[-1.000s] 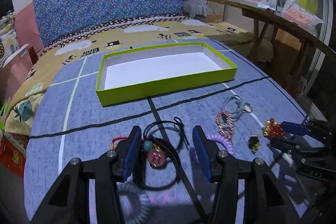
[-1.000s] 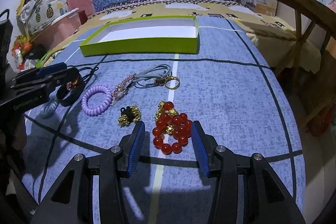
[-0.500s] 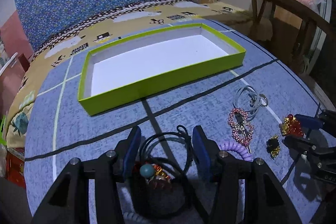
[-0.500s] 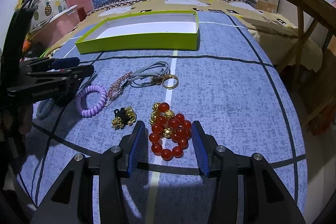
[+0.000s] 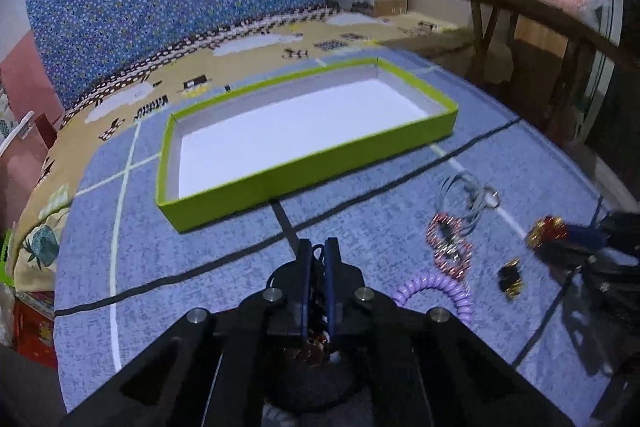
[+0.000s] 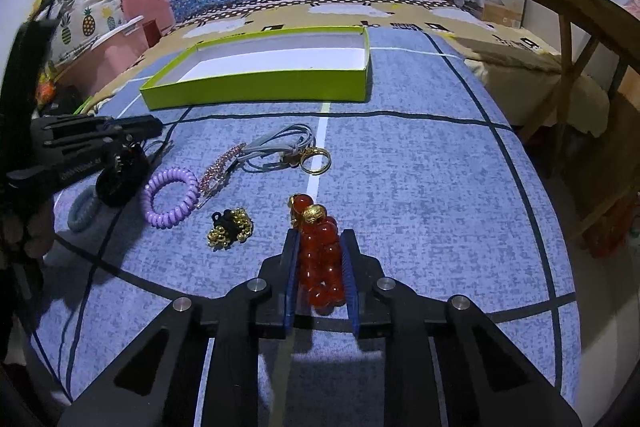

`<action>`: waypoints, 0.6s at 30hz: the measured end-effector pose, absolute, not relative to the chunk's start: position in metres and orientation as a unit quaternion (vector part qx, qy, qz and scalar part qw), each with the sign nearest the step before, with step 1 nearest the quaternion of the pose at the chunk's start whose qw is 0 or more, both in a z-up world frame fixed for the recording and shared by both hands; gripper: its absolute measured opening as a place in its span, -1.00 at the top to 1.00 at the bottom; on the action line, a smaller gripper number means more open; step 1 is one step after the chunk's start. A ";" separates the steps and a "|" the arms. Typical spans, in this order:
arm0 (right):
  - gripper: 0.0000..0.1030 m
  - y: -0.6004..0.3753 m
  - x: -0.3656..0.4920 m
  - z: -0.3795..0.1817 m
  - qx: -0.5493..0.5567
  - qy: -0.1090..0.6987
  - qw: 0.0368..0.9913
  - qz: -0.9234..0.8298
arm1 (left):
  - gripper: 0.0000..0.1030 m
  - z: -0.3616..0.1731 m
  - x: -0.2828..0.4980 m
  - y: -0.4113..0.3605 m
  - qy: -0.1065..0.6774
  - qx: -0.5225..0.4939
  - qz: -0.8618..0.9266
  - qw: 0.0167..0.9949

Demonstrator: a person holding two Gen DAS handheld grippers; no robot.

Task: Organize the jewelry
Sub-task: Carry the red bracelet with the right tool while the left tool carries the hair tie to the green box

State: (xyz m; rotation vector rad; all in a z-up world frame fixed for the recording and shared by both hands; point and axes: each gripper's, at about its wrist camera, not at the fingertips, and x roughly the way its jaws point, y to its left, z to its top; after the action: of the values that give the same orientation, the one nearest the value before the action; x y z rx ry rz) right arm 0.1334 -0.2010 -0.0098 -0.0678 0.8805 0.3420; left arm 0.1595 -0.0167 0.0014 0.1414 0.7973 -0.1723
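Observation:
A shallow green box [image 5: 304,167] with a white floor lies on the blue bedcover, beyond both grippers, and it is also in the right wrist view [image 6: 256,89]. My left gripper [image 5: 318,247] has its jaws closing on a black cord necklace [image 5: 316,269], with the pads almost together around the cord. The pendant [image 5: 310,345] hangs near the gripper's base. My right gripper [image 6: 320,239] is closing on a red bead bracelet [image 6: 320,255] with gold beads, and both pads press its sides. The left gripper [image 6: 152,127] also shows at the left of the right wrist view.
Between the grippers lie a purple coil hair tie [image 6: 170,195], a pink rhinestone clip [image 6: 220,167], a grey cord with a gold ring [image 6: 280,145] and a black-and-gold ornament [image 6: 230,227]. A grey-blue hair tie [image 6: 82,211] lies under the left gripper. A wooden frame [image 6: 580,7] stands at the right.
Both grippers went from wide open to closed: the left around the black cord necklace, the right around the red bead bracelet. The left view shifted slightly toward the box.

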 end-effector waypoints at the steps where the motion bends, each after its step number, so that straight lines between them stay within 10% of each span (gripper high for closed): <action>1: 0.62 -0.201 0.133 -0.010 -0.032 0.423 0.890 0.165 | 0.88 0.006 0.158 -0.014 0.381 0.062 -0.087 0.919; 18: 0.64 -0.205 0.121 0.003 -0.027 0.404 0.898 0.173 | 0.89 0.054 0.141 0.022 0.328 -0.003 -0.090 0.940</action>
State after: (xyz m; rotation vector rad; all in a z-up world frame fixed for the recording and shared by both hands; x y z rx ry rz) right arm 0.1212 -0.2049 0.0032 -0.0549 0.8367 0.3591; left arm 0.1409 0.0217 0.0542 -0.0057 0.6692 -0.1832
